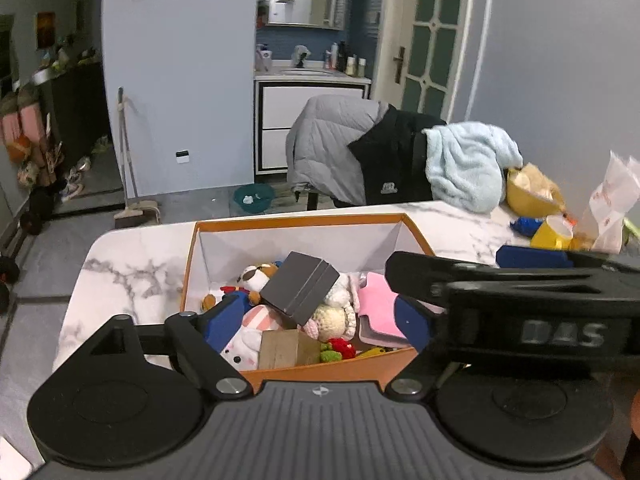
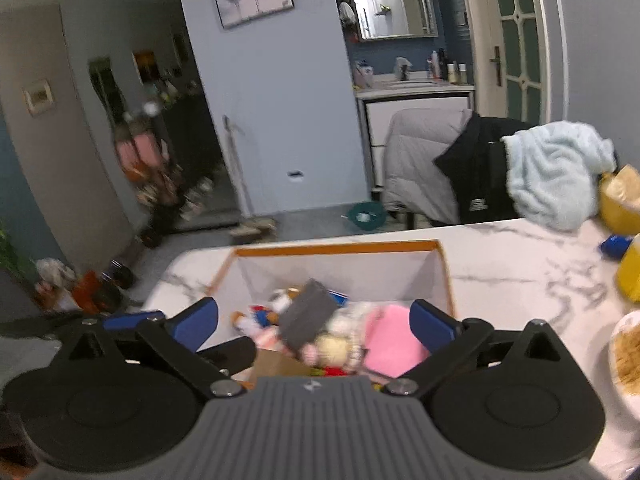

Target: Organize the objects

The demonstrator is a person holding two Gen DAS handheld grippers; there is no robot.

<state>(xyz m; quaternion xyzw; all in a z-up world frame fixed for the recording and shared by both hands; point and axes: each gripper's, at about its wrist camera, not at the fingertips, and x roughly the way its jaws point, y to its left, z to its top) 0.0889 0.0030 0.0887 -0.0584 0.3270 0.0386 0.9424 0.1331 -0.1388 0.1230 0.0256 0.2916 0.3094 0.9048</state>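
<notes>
The orange cardboard box with white inner walls (image 1: 192, 264) stands on the white marble-pattern table (image 1: 120, 264), and it already holds most of the task's things; a dark grey flat case (image 1: 298, 288) lies tilted on top of the pile, over a cream crocheted doll (image 1: 334, 318) and a white plush rabbit with pink cheeks (image 1: 240, 346); a pink soft pouch (image 1: 378, 308) rests at the right side of the box. The left gripper (image 1: 316, 320) hangs over the near part of the box with its blue fingers (image 1: 222, 322) spread wide and nothing between them; the right gripper (image 2: 314, 322) is also spread wide and empty, above the same pile, and its body crosses the right part of the left wrist view. The two tools are very near each other, so they may collide if both go down together; the grey case looks unstable and may slide when a finger pushes it. A yellow mug (image 1: 554, 232) stands far right on the table, still outside the box.
</notes>
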